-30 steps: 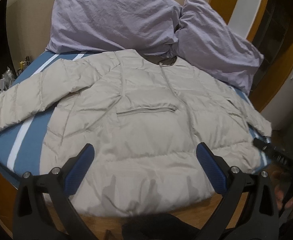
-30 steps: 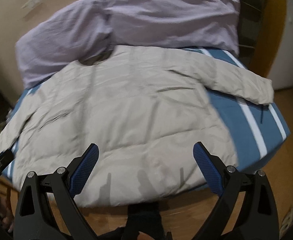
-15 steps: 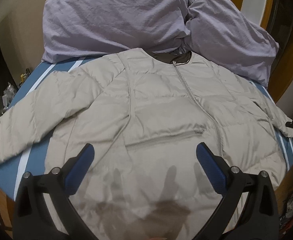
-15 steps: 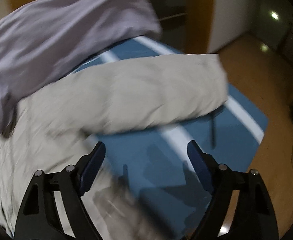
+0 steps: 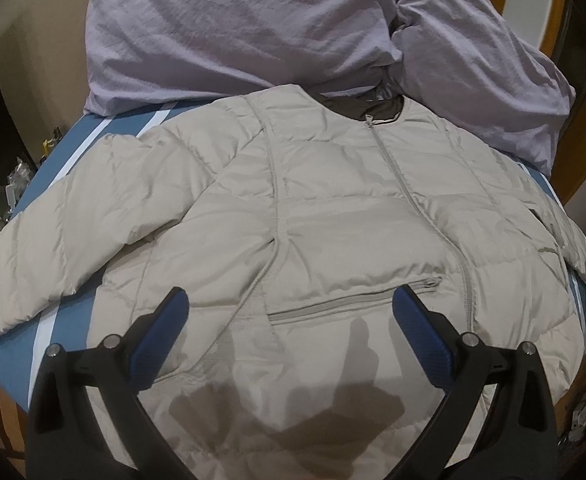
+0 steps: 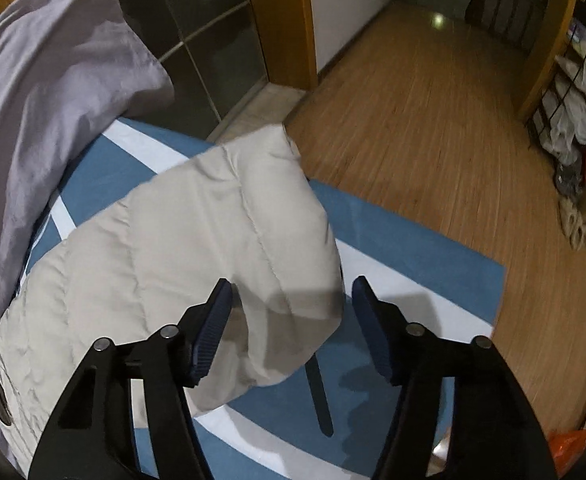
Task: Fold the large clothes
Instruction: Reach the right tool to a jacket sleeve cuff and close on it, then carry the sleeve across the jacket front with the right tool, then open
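- spread flat on the blue bedcover [image 5: 25,208] so that every edge is within reach: pale grey puffer jacket [image 5: 333,216], front up, zip closed, collar towards the lilac pillows [image 5: 233,28], both sleeves flung outward, filling most of the bed.
- quilted in soft squares, thin and slightly shiny, puffy enough to spring back, likely slippery to fold.
- pushed to the head of the bed, clear of the working space: two crumpled matte cotton pillows.
- lying out over the white stripes near the bed's edge above the wooden floor [image 6: 433,120]: right sleeve [image 6: 229,248], rounded and stuffed at the cuff.
- poised over that cuff, jaws closing with the sleeve end between them, pads not yet pressing: right gripper [image 6: 289,326].
- hanging wide open above the jacket's lower front by the pocket zip, holding nothing: left gripper [image 5: 289,328].
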Demonstrator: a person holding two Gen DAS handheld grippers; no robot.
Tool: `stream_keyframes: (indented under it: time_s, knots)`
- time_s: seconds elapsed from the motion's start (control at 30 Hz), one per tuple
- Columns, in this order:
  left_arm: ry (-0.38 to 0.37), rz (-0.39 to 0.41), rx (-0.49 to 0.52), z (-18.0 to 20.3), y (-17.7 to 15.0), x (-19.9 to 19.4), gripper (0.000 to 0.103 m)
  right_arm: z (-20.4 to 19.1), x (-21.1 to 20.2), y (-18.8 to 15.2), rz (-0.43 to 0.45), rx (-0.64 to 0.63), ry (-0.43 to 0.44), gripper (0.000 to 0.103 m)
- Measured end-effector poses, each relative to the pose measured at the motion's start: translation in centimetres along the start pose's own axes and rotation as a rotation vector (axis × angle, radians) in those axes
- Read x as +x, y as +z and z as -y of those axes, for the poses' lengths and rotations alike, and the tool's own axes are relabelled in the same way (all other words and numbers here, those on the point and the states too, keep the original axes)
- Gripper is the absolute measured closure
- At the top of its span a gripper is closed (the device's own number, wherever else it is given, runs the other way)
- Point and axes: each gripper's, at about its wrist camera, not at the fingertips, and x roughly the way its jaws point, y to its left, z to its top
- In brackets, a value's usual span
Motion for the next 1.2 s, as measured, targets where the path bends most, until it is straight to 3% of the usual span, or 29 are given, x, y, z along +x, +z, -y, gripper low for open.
stream_keyframes:
  time_s: [0.17, 0.23, 0.3, 0.5, 0.7, 0.87, 1.07, 1.2]
  knots:
    - [0.004, -0.004, -0.013, -0.3, 0.1, 0.2, 0.002, 0.6, 0.4, -0.6, -0.013, -0.005, 0.058, 0.064]
    - [0.003, -0.004, -0.015, -0.3, 0.1, 0.2, 0.002, 0.4, -0.2, -0.9, -0.001, -0.028, 0.059, 0.078]
    - [0.002, -0.003, -0.019, -0.2, 0.0, 0.1, 0.002, -0.7, -0.7, -0.7, 0.017, -0.058, 0.049, 0.085]
    - [-0.005, 0.013, -0.033, -0.6, -0.1, -0.3, 0.002, -4.5, -4.1, -0.4, 0.134, -0.175, 0.032, 0.088]
    - [-0.008, 0.031, -0.060, -1.3, -0.5, -1.1, 0.002, -12.0, -8.5, -2.1, 0.203, -0.367, 0.176, 0.089]
    - [0.009, 0.046, -0.088, -2.3, -1.1, -2.0, 0.002, -19.0, -10.2, -6.0, 0.184, -0.517, 0.285, 0.089]
    - [0.045, 0.055, -0.144, -4.5, -1.9, -2.9, 0.002, -26.4, -10.5, -12.3, 0.101, -0.696, 0.381, 0.089]
    - [0.064, 0.061, -0.179, -5.9, -2.3, -3.4, 0.002, -28.8, -10.6, -16.8, 0.038, -0.767, 0.412, 0.089]
